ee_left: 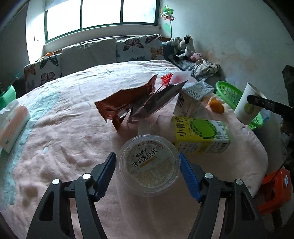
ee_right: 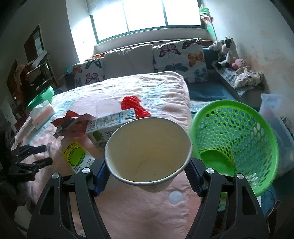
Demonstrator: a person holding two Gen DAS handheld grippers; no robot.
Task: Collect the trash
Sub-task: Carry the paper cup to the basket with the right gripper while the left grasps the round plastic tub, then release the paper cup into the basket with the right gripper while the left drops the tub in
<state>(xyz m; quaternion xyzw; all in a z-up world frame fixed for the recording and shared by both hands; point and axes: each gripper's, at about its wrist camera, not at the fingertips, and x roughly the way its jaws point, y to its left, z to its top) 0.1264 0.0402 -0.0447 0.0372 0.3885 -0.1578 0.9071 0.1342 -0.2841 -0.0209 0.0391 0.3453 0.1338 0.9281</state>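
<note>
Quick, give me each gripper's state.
Left gripper: around the clear plastic cup; grip cannot be told.
Right gripper: shut on the paper cup.

Wide green-framed window point(ee_right: 147, 16) blazed white with daylight, washing out the far wall. Beneath it ran a sofa with butterfly-print cushions point(ee_right: 179, 55) flanking a plain grey cushion point(ee_right: 128, 58). Plush toys point(ee_left: 183, 47) sat on a bench by the stained white wall point(ee_left: 238, 46). Pink blanket point(ee_left: 69, 132) covered the near surface. Dark shelving point(ee_right: 36, 69) stood left.
</note>
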